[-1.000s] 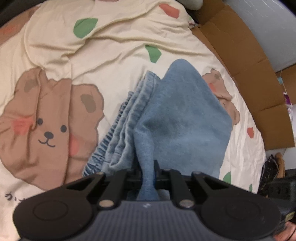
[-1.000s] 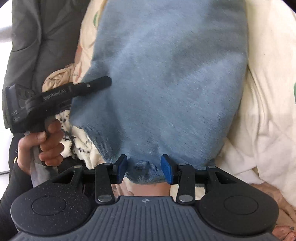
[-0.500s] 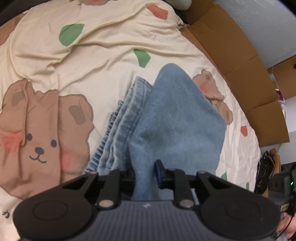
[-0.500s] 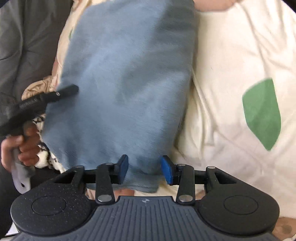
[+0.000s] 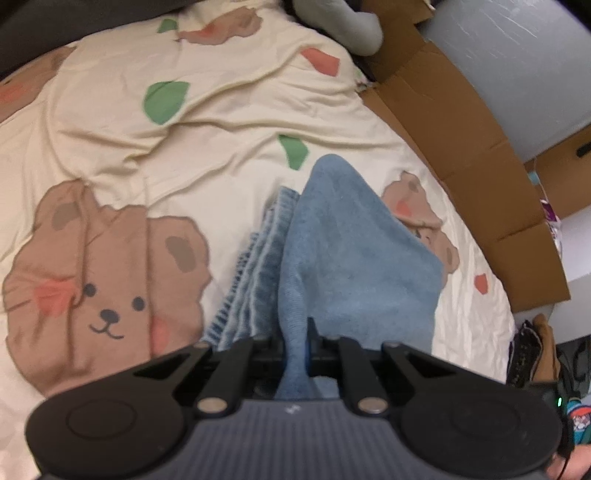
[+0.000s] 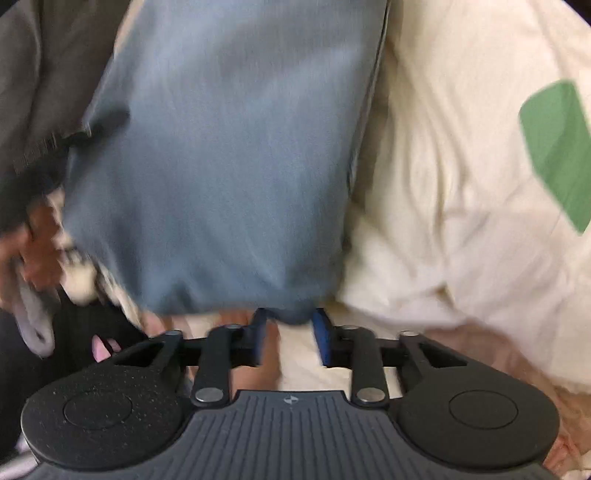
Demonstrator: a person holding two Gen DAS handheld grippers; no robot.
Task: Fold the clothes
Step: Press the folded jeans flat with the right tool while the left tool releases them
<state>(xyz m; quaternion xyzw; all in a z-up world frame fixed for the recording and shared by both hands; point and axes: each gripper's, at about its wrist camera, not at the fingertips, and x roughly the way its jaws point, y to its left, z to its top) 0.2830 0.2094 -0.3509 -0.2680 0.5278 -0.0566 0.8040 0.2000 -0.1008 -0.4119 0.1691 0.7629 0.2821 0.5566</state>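
Left tool [image 5: 295, 347] clamped on blue garment [image 5: 354, 258], lifted over bear-print bed sheet [image 5: 110, 155]; right tool [image 6: 291, 332] closing around lower hem, pads not yet pressing; should bite hem squarely before folding

Person's hand [image 6: 33, 240] motion-blurred at left edge

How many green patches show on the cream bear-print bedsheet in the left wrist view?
3. One small green patch sits near the top edge, one large green patch lies upper left of centre, and one green patch lies just above the blue fleece garment. The garment may hide others.
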